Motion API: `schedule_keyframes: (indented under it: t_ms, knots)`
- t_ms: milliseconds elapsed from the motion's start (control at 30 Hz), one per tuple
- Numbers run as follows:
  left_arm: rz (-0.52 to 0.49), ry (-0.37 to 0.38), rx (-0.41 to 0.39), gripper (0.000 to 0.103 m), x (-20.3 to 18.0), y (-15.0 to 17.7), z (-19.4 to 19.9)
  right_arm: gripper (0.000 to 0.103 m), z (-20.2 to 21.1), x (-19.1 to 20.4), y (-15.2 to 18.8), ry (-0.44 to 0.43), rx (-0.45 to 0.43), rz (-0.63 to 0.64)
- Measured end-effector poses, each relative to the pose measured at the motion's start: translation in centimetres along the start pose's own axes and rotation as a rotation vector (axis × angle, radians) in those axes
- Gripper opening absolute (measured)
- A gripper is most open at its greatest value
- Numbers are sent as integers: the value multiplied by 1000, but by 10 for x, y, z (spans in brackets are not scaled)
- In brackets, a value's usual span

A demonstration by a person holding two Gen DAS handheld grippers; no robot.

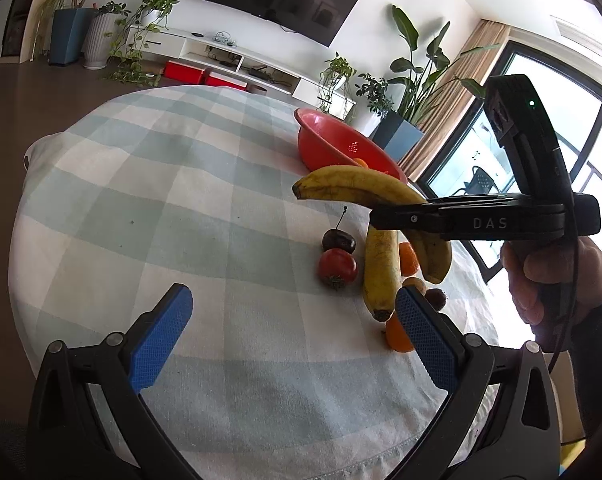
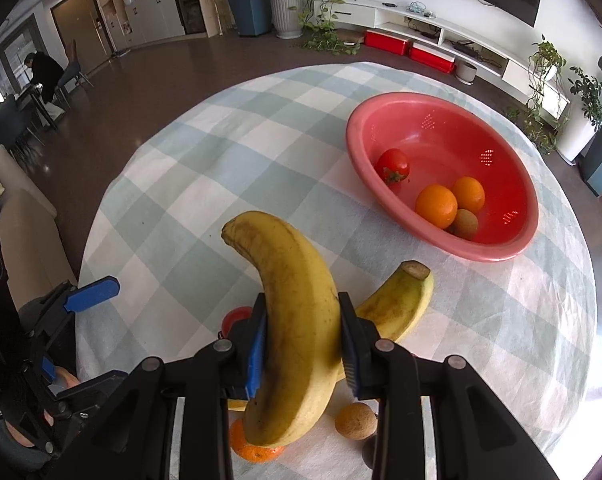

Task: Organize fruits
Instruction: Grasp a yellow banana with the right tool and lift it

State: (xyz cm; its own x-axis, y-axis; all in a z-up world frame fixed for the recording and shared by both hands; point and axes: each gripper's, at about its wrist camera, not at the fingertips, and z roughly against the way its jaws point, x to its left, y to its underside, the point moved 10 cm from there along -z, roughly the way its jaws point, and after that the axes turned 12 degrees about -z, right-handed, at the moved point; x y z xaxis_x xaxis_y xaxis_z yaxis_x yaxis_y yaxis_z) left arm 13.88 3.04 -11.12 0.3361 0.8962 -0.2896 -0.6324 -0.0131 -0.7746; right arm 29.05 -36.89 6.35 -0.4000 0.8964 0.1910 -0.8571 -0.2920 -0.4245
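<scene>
1. Yellow banana (image 2: 297, 320) is clamped mid-length in the right tool (image 2: 303, 344), clear of the surface (image 2: 221, 152).
2. Carry it level to the red colander (image 2: 497, 250) ahead-right; release low.
3. Left tool (image 1: 293, 340) hangs open, empty.

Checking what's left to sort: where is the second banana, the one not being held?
The second banana lies on the checked tablecloth, behind the banana gripped in the right tongs, short of the red bowl.

Orange (image 2: 253, 450) half hidden under held banana (image 2: 297, 320), second banana (image 2: 401, 304) partly behind jaws
</scene>
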Motion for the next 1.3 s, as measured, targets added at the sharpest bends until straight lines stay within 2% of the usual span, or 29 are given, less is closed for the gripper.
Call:
schedule_keyframes:
  t_ms: [267, 533, 733, 933, 1133, 1233, 1300]
  knots:
    - [-52, 1, 10, 103, -9, 1, -1, 34, 38, -29, 15, -89, -134, -190]
    - [-229, 3, 95, 103, -48, 12, -10, 34, 78, -69, 63, -151, -264, -384]
    - [-345, 14, 113, 103, -85, 14, -9, 34, 88, -84, 90, -197, -316, -460]
    - [-448, -46, 149, 102, -102, -9, -16, 34, 88, -94, 98, -221, -346, -493]
    - [-521, -55, 209, 90, -106, -33, -34, 34, 89, -110, 106, -255, -376, -548]
    - [-542, -59, 248, 80, -96, -34, -42, 34, 88, -114, 109, -263, -380, -559]
    - [-528, -75, 275, 69, -78, -36, -46, 34, 89, -113, 109, -268, -389, -548]
